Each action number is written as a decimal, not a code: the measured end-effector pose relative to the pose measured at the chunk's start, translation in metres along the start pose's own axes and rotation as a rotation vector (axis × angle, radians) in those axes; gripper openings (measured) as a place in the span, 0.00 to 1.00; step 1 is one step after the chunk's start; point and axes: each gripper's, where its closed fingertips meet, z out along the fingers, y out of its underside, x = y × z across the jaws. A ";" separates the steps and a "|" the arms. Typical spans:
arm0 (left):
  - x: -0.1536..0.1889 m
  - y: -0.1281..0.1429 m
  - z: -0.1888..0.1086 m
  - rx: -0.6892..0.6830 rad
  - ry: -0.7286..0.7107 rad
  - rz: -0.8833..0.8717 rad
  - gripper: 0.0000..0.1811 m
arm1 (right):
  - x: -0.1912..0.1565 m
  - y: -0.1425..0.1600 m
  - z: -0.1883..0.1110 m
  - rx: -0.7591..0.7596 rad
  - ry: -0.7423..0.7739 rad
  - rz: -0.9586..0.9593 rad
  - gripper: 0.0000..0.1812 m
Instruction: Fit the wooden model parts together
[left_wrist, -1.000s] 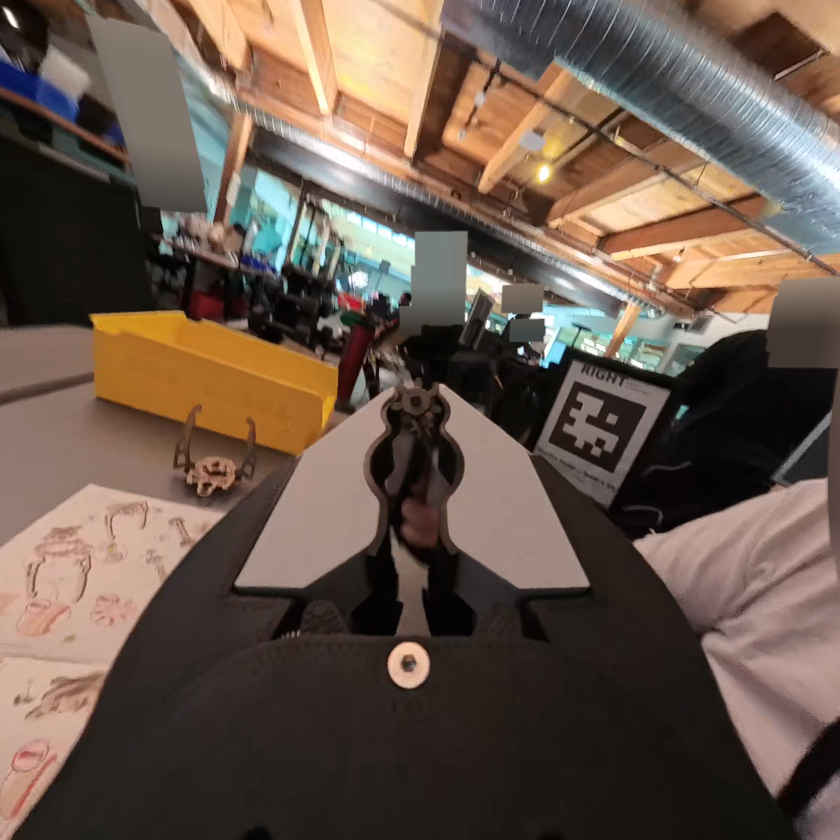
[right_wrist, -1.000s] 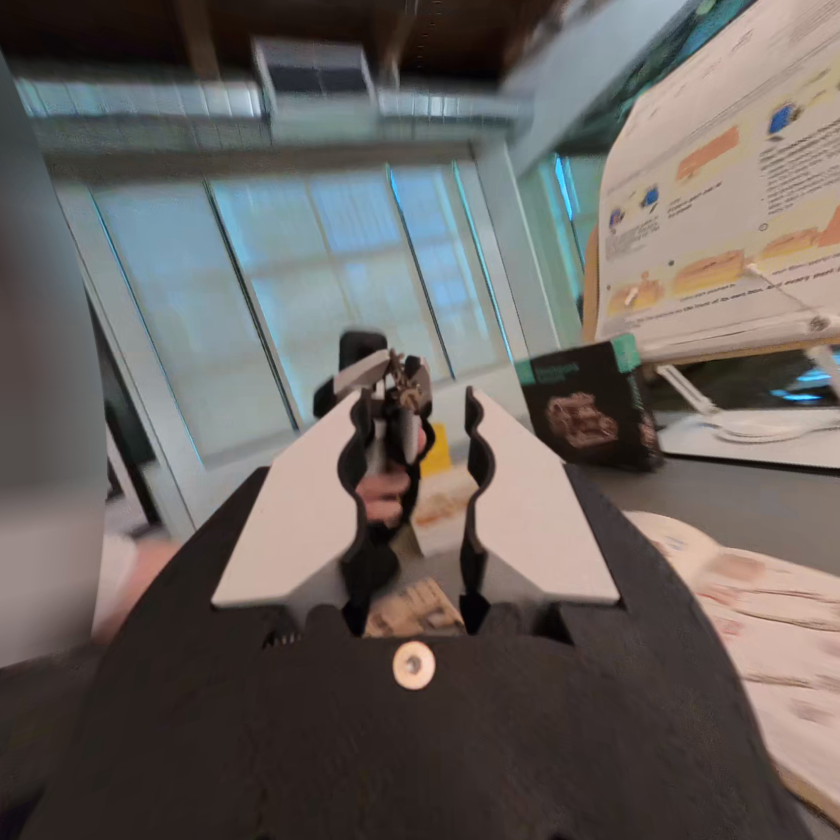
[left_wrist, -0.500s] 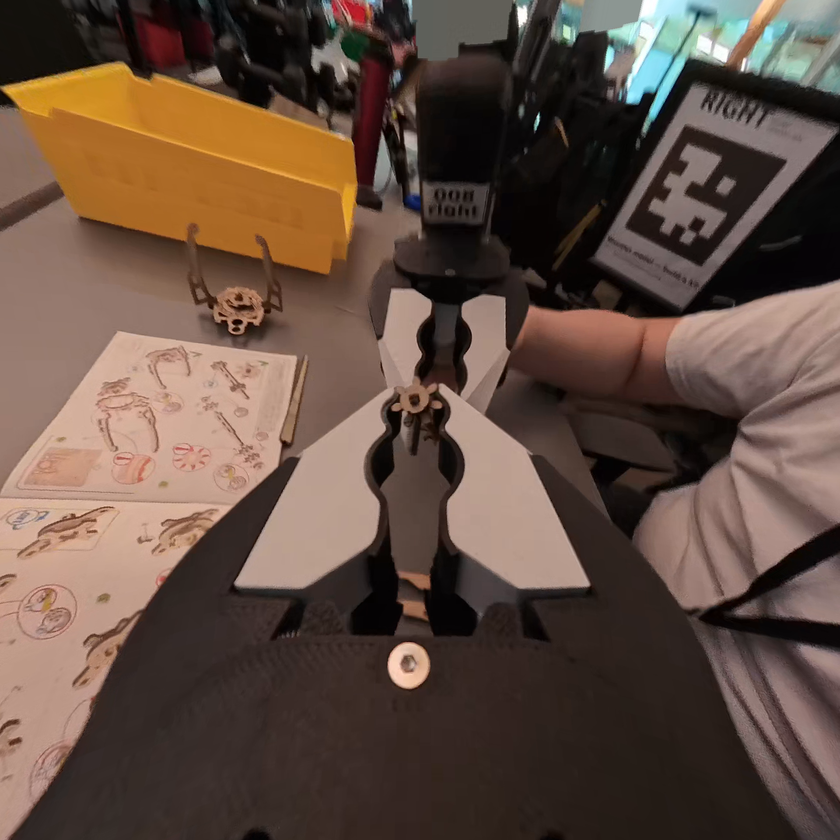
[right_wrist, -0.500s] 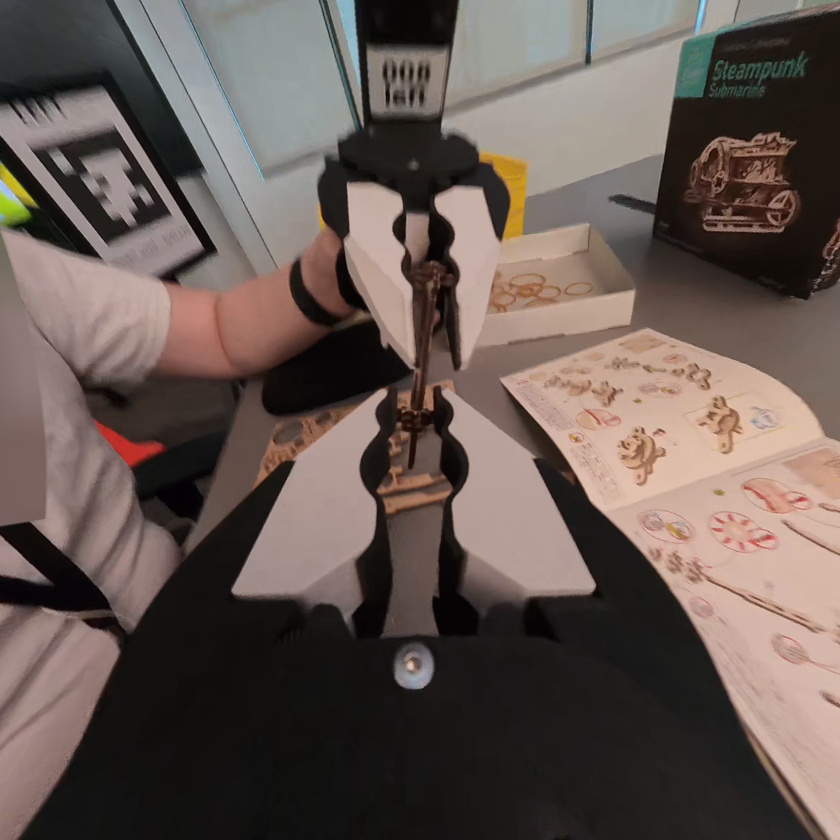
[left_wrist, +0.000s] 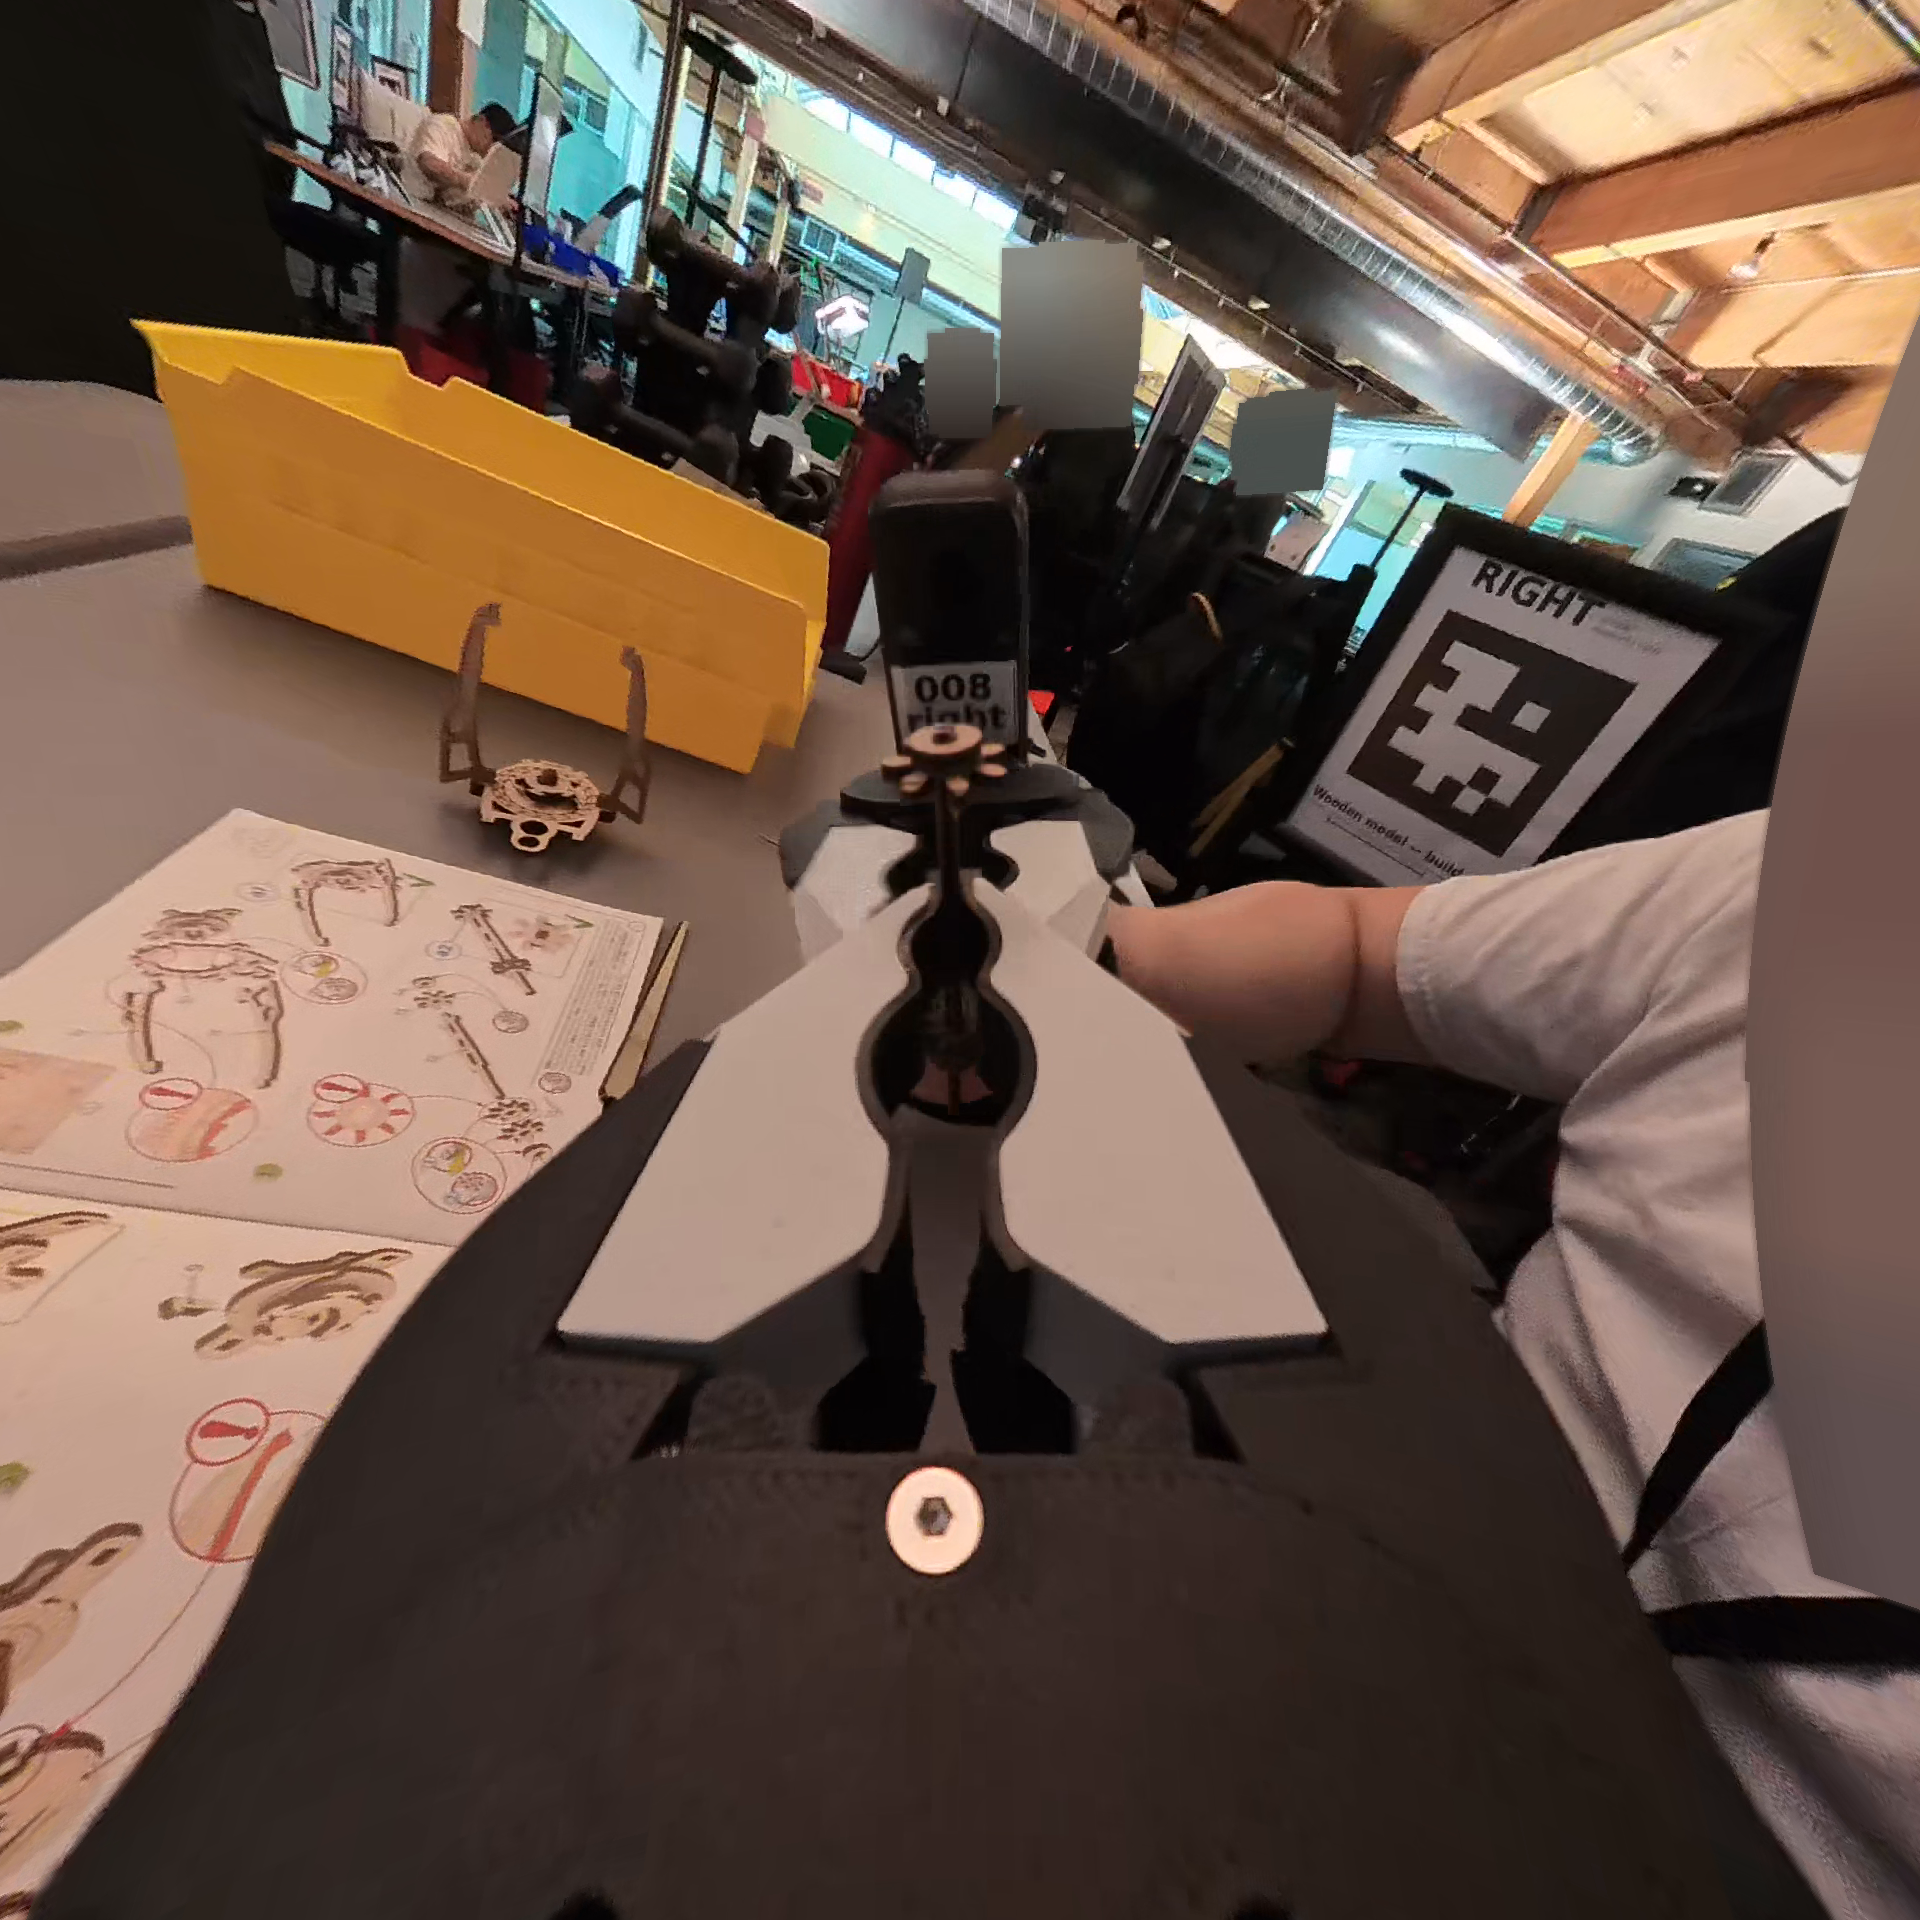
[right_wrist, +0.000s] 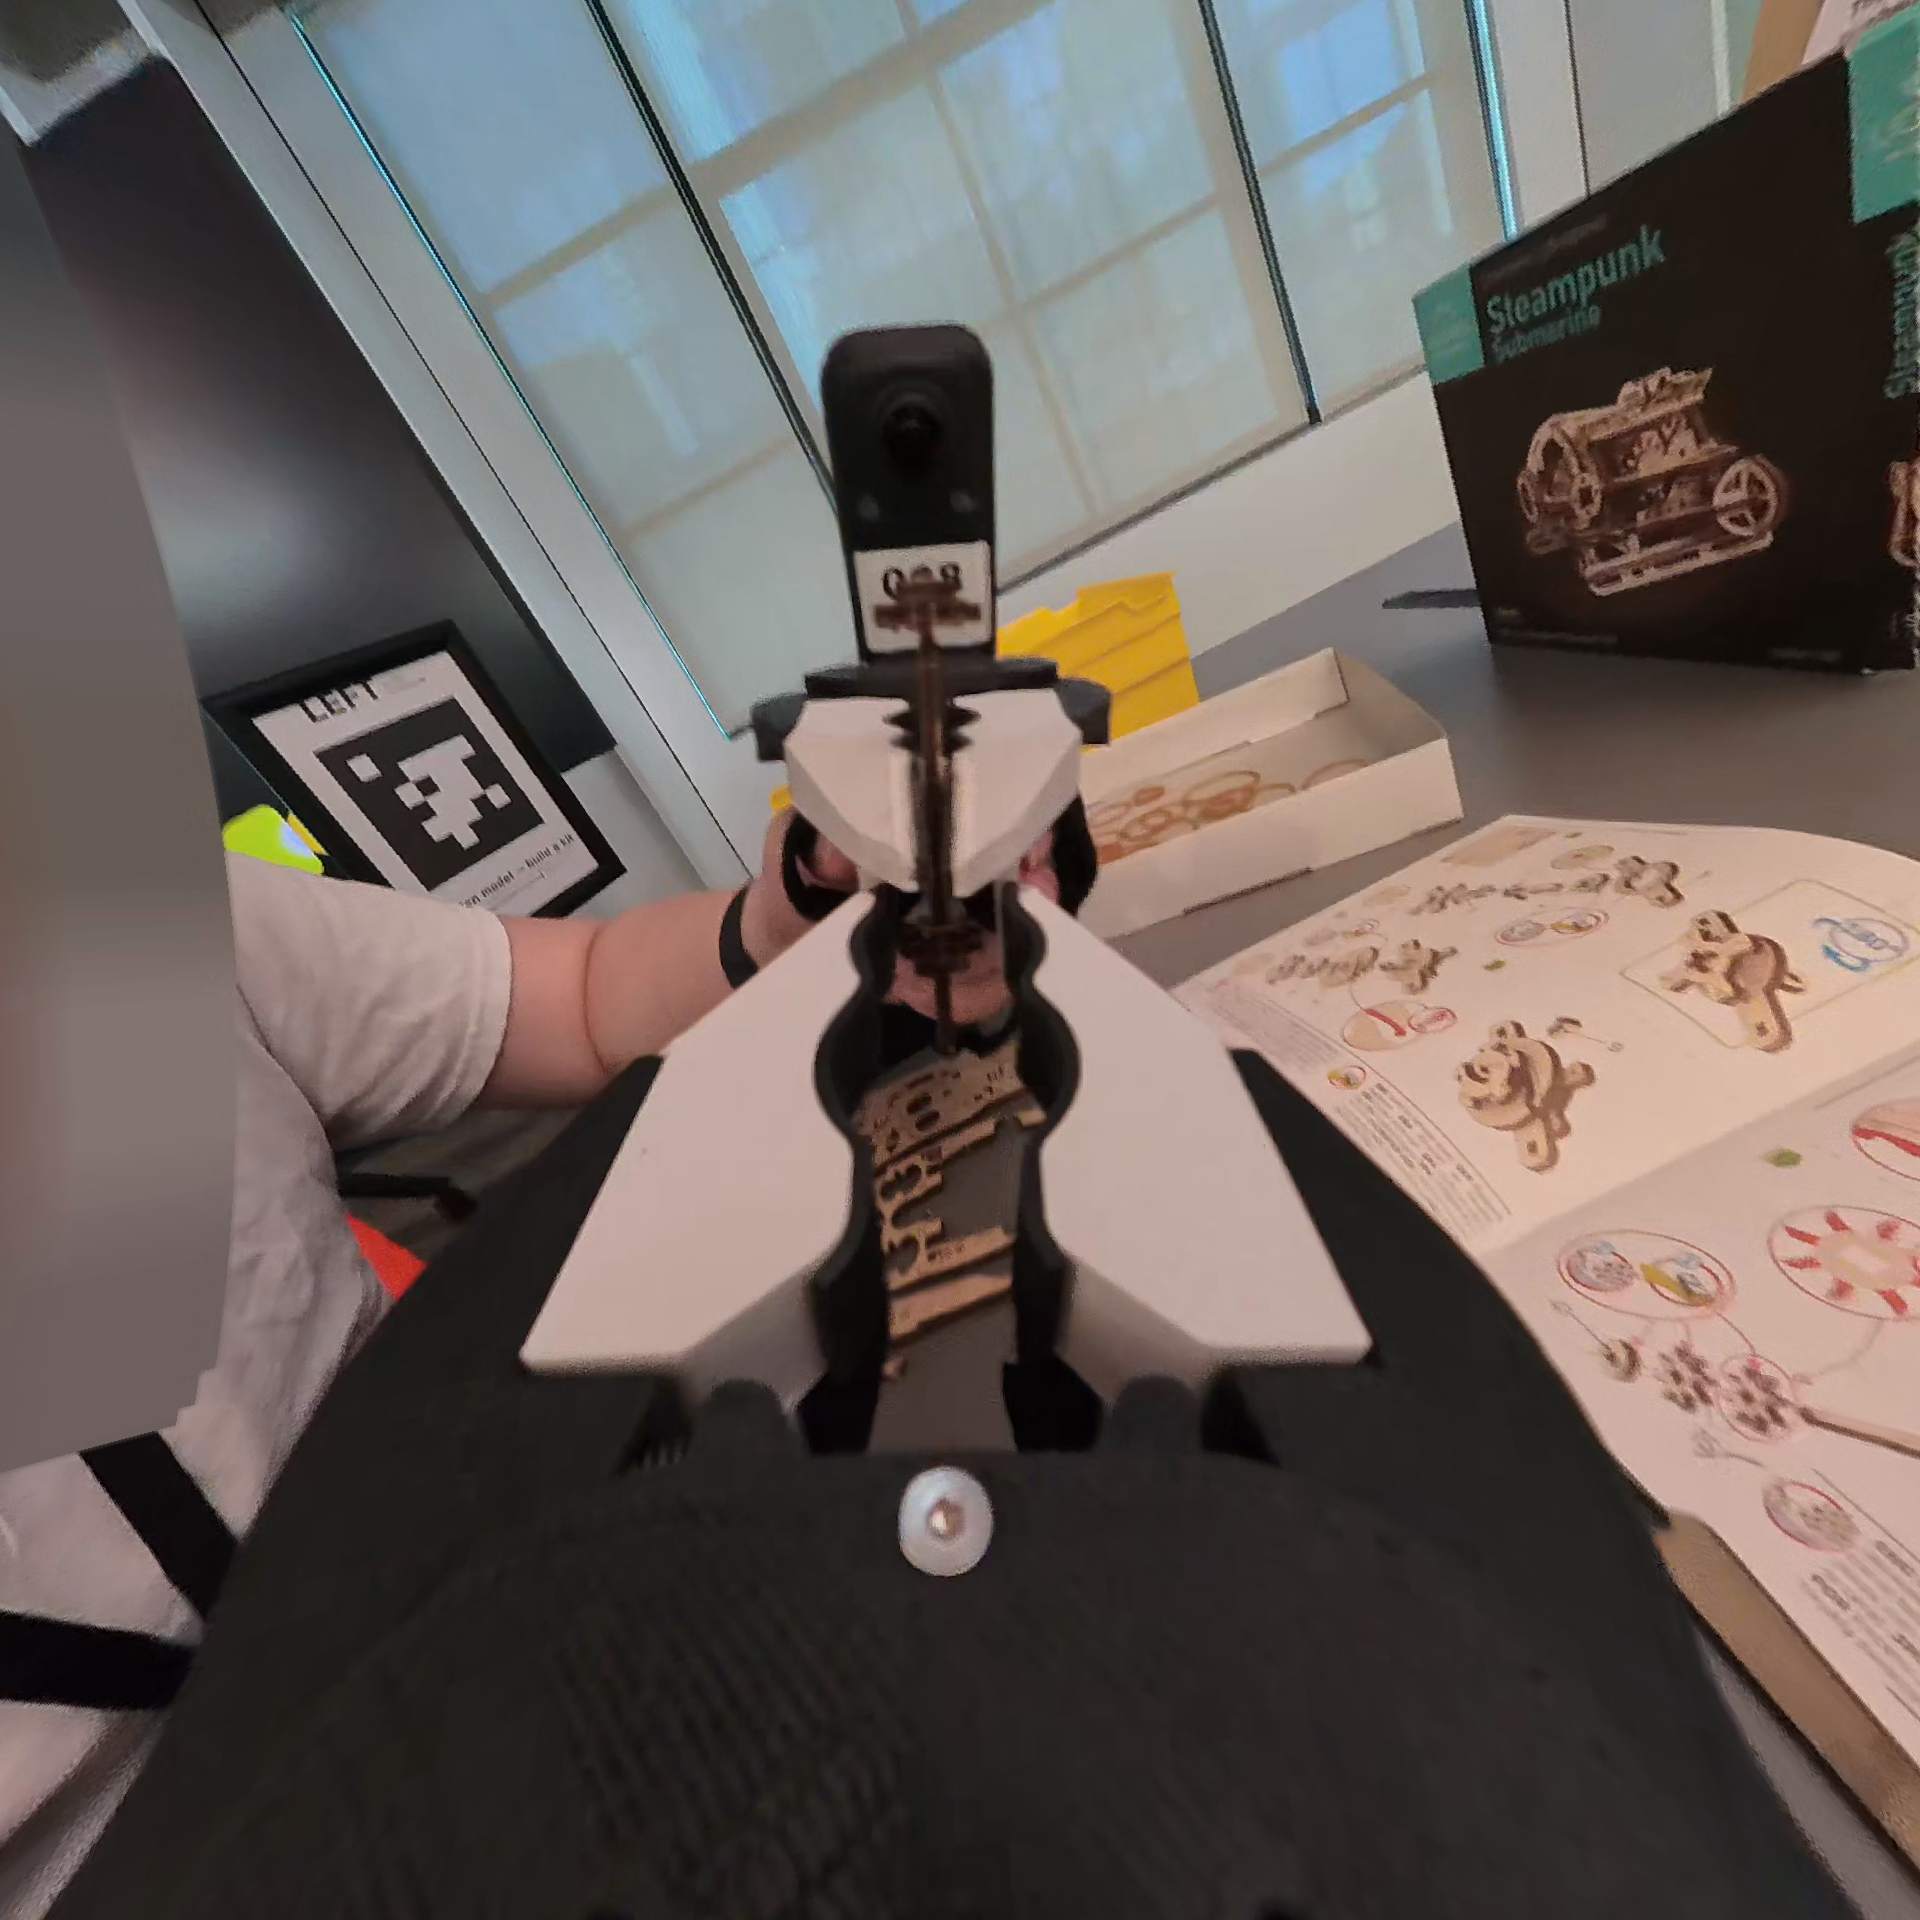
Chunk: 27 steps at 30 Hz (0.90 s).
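My left gripper (left_wrist: 948, 896) is shut on a thin wooden shaft (left_wrist: 948, 836) that stands upright, with a small wooden gear (left_wrist: 940, 764) on top. The right gripper (left_wrist: 1081, 883) faces it tip to tip, just behind. In the right wrist view the shaft (right_wrist: 928, 790) runs down from the left gripper (right_wrist: 932, 821) into my right gripper (right_wrist: 943, 914). A small wooden disc (right_wrist: 940, 940) on the shaft sits between the right fingers. The right jaws are narrowed around it; I cannot tell whether they touch it.
A yellow bin (left_wrist: 468, 540), a wooden sub-assembly with two upright arms (left_wrist: 540, 800), an open instruction booklet (left_wrist: 312, 987) and a wooden stick (left_wrist: 644, 1008) lie to the left. A black kit box (right_wrist: 1662, 468), a white tray of rings (right_wrist: 1268, 790) and a wooden parts sheet (right_wrist: 935, 1195) are also on the table. Left and right tips are no more than a few centimetres apart.
Both grippers have tilted up toward level and come closer, tip to tip. The gear now stands higher above the left fingertips. The right jaws stay as narrow as half a second ago.
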 end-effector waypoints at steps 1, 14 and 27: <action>0.001 0.001 0.000 -0.006 0.011 -0.006 0.00 | 0.003 0.000 -0.004 -0.024 0.020 -0.004 0.15; -0.005 0.039 0.007 -0.223 0.006 -0.070 0.00 | -0.010 -0.033 -0.033 -0.302 0.065 -0.801 0.15; 0.016 0.055 0.018 -0.264 0.173 -0.348 0.00 | -0.005 -0.003 -0.041 -0.384 0.069 -0.963 0.04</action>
